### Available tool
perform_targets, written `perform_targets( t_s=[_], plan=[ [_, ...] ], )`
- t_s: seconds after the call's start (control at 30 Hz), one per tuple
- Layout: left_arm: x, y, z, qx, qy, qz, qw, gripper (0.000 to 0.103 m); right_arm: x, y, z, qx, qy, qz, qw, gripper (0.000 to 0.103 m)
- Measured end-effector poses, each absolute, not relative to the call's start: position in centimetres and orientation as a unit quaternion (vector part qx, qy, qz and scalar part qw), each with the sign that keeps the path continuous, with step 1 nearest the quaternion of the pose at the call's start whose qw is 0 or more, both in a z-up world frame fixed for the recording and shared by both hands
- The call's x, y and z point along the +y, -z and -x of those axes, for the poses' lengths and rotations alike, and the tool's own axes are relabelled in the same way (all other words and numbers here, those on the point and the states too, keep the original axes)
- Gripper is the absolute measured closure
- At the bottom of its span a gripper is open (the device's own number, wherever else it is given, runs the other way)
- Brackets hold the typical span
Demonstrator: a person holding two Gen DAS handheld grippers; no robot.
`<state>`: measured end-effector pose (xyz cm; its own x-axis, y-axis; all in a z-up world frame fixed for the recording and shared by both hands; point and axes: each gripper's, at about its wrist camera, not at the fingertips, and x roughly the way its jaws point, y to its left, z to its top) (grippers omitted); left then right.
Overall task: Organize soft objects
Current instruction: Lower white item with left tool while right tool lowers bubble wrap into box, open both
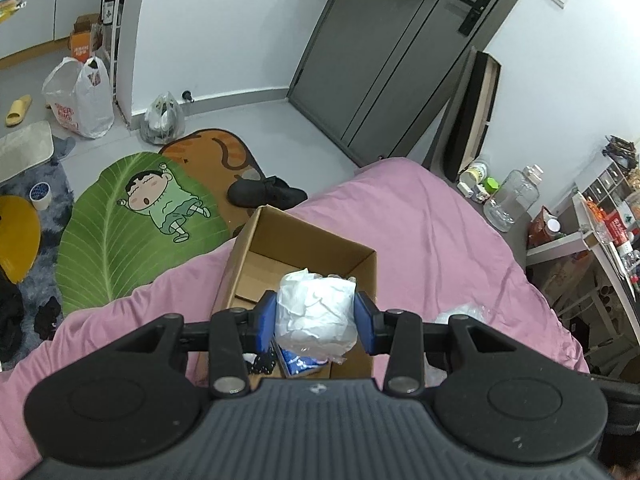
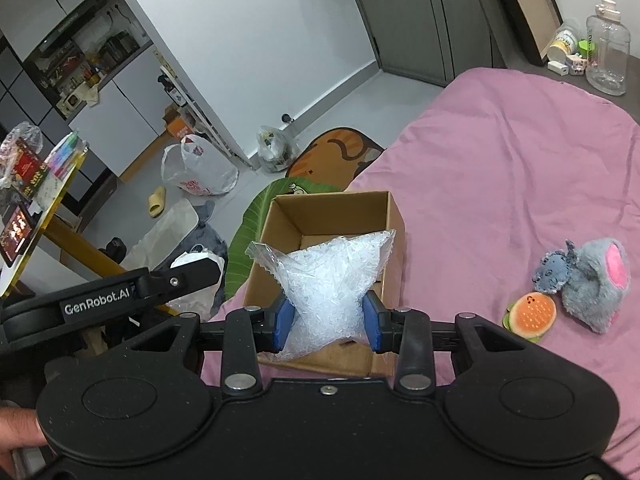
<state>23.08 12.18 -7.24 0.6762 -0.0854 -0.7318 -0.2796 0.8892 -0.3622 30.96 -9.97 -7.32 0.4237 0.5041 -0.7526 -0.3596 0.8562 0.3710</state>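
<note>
At the centre of the left wrist view, my left claw (image 1: 315, 320) is closed narrow on a crumpled white bundle (image 1: 316, 312) w/ a clear plastic skin; both blue pads (image 1: 267, 322) press its sides. It hangs over the open cardboard box (image 1: 304, 240), which sits on the pink bed (image 1: 440, 248) near the bed's edge, mid-frame. Inside the box, low in frame under the bundle, I see a blue-and-white item and sth dark, can't tell what. Beyond the box, left of centre, a green leaf rug (image 1: 120, 232) w/ a cartoon figure lies on the floor, an orange cat rug (image 1: 216, 152) above it.

In the right wrist view, my right claw (image 2: 327, 322) grips a clear bag of small white pellets (image 2: 328, 280) at frame centre, pads squeezing its waist so it bulges above. The bag is held just in front of the same box (image 2: 332, 208), over its near rim. At right of frame, on the bed (image 2: 500, 160), a grey plush toy (image 2: 588, 280) w/ a pink patch lies touching a small burger-shaped toy (image 2: 530, 314), both well apart from the box. My other claw's black body (image 2: 112, 292) shows at left of frame; a hand (image 2: 16, 432) sits at lower left.
</note>
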Motion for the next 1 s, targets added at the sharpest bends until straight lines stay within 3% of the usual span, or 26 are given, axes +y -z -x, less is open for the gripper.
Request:
perform_targets(
  t_s=[1.0],
  plan=[
    [14.3,15.7,-35.6,0.517,-0.079,0.226,0.822,0.063,-4.2,13.3,-39.7,0.563,-0.265,-0.032,0.782,0.067]
  ],
)
